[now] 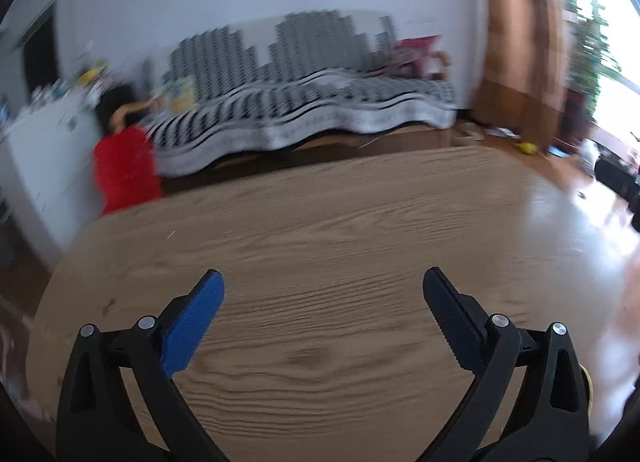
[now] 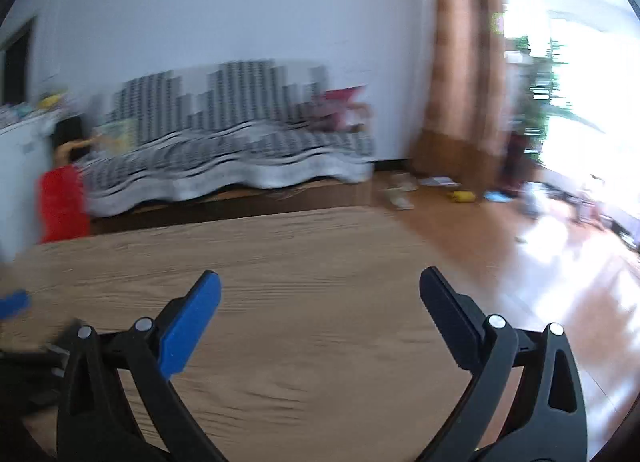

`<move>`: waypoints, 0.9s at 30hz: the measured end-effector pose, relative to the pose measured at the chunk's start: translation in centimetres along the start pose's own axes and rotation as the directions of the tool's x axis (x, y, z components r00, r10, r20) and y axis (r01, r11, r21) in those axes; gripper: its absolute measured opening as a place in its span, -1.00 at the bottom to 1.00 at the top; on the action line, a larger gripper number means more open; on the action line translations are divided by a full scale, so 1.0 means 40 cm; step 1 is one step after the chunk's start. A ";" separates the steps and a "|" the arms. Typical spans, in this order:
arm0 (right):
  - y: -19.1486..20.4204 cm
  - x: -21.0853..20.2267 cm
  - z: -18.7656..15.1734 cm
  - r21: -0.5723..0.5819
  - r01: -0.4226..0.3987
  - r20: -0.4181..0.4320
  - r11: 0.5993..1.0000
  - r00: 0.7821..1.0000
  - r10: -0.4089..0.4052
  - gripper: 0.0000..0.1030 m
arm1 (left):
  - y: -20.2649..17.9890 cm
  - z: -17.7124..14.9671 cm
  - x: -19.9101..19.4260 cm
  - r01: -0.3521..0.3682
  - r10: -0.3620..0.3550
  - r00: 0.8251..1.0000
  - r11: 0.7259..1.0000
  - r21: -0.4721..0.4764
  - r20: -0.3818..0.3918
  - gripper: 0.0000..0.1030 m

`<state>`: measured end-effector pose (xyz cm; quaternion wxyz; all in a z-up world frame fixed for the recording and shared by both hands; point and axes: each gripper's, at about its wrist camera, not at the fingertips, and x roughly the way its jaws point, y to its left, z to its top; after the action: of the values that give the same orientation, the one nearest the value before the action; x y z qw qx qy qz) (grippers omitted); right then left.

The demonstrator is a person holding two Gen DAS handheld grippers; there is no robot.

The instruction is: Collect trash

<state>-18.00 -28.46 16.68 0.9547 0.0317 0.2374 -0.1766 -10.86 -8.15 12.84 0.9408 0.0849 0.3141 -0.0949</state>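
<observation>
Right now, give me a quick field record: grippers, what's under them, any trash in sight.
left gripper: open, empty
right gripper: open, empty
surface: wooden table, no trash visible on the part shown
floor clutter: yellow item and papers near the curtain; too blurred to identify
background: sofa with patterned cover
image quality: motion blur

table (image 1: 320, 221) in front, sofa (image 1: 304, 109) behind
</observation>
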 end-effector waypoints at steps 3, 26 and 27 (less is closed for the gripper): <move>0.124 0.095 -0.008 -0.042 -0.058 -0.086 0.997 0.995 0.054 0.87 | 0.083 -0.022 0.066 -0.052 0.050 0.998 0.996 -0.067 -0.044 0.88; 0.251 0.253 -0.147 -0.116 -0.147 -0.286 0.982 0.952 0.109 0.87 | 0.178 -0.043 0.229 -0.035 0.006 0.986 0.984 -0.174 -0.164 0.88; 0.246 0.253 -0.149 -0.111 -0.148 -0.288 0.983 0.951 0.111 0.87 | 0.177 -0.045 0.231 -0.034 0.004 0.986 0.984 -0.174 -0.168 0.88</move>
<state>-8.80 -21.66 6.48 0.9209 0.0091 0.3788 -0.0914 -3.00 -2.07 6.53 0.9158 0.0117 0.3983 -0.0503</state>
